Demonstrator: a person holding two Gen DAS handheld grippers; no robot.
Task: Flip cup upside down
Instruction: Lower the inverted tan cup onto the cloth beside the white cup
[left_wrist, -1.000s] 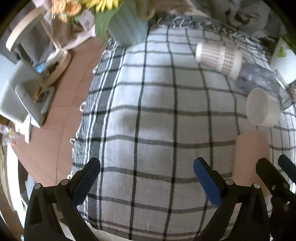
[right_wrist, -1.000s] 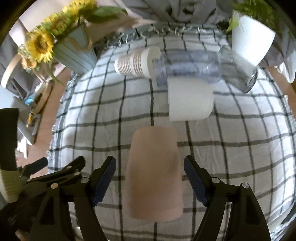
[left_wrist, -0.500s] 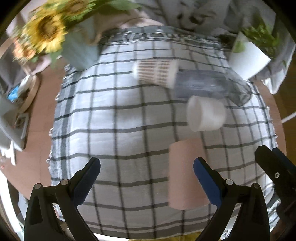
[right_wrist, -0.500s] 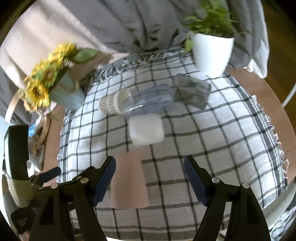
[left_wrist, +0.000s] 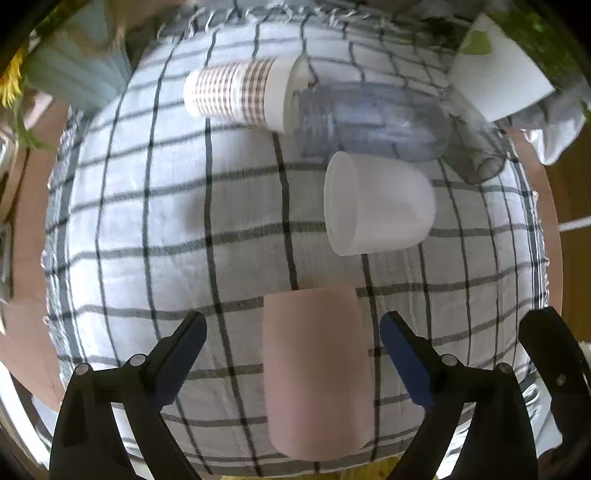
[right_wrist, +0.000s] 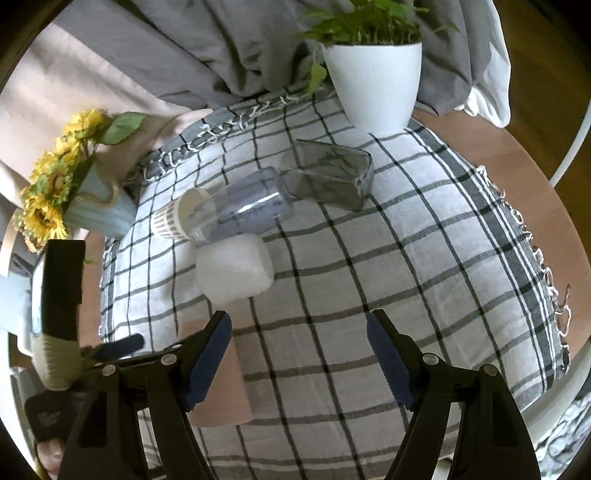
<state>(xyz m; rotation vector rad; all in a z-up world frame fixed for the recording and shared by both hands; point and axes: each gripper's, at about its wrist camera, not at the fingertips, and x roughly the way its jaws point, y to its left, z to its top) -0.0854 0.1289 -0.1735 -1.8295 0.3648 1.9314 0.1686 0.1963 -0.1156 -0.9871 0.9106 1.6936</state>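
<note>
A pink cup (left_wrist: 314, 373) lies on its side on the checked cloth (left_wrist: 147, 221), between the open fingers of my left gripper (left_wrist: 291, 354). In the right wrist view the pink cup (right_wrist: 229, 380) is partly hidden behind the left finger of my right gripper (right_wrist: 299, 354), which is open, empty and raised above the cloth (right_wrist: 406, 258). A white cup (left_wrist: 376, 206) lies on its side just beyond the pink one; it also shows in the right wrist view (right_wrist: 234, 271).
A checked paper cup (left_wrist: 236, 94), a clear bluish tumbler (left_wrist: 369, 122) and a grey glass (right_wrist: 328, 179) lie on their sides at the back. A white plant pot (right_wrist: 373, 81) stands back right, a sunflower vase (right_wrist: 96, 210) back left. The round table's edge (right_wrist: 517, 177) curves at right.
My left gripper has swung right and closer, so the pink cup now lies between its fingers. My right gripper has lifted and shifted right, off the pink cup.
</note>
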